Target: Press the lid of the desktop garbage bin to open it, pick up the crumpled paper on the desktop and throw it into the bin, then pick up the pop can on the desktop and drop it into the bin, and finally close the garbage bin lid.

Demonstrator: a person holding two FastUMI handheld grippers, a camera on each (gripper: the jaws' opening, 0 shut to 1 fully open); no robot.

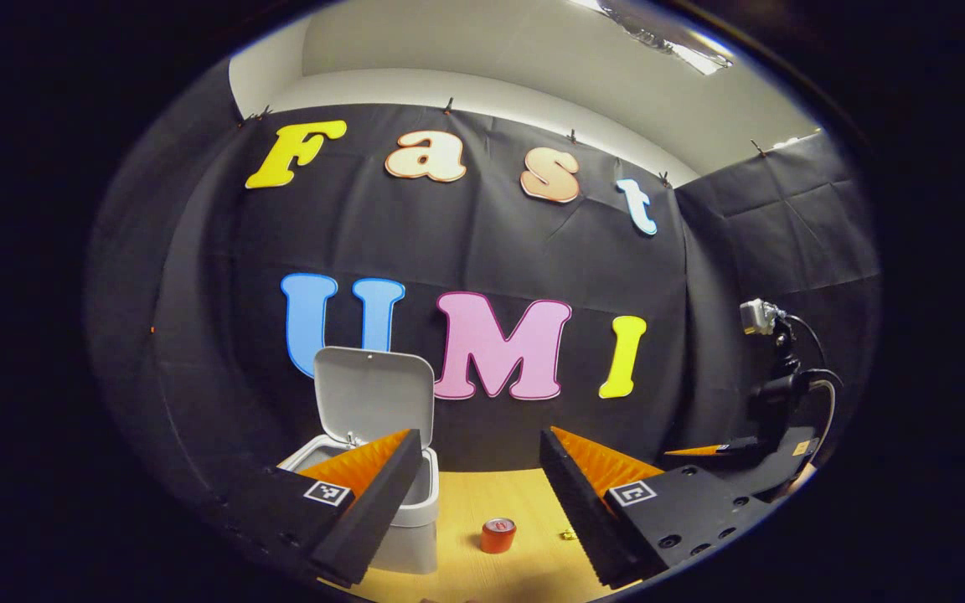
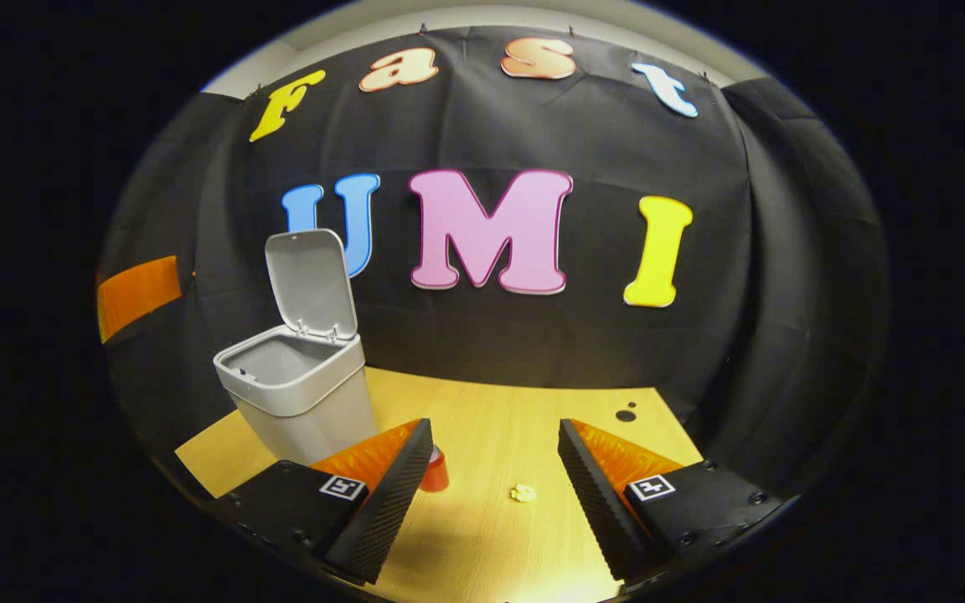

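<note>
Bin point(image 2: 302, 394) on the table point(image 2: 491, 419), lid point(image 2: 311, 285) swung upright. Red can point(image 2: 435, 471) standing just right of it; small paper scrap point(image 2: 523, 493) nearby. Left gripper point(image 1: 482, 494) and right gripper point(image 2: 491, 494) both spread wide, holding nothing.

Left gripper point(image 1: 478, 486) raised, jaws spread wide, nothing held. Right gripper point(image 2: 491, 477) likewise agape, empty, hovering above the surface.

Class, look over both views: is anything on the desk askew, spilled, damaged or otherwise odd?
Nothing looks spilled or damaged. The bin stands upright with its lid raised, as the task needs. The pop can stands upright on the desk, and the crumpled paper lies apart from it. Both grippers, left and right, are open and hold nothing.
</note>
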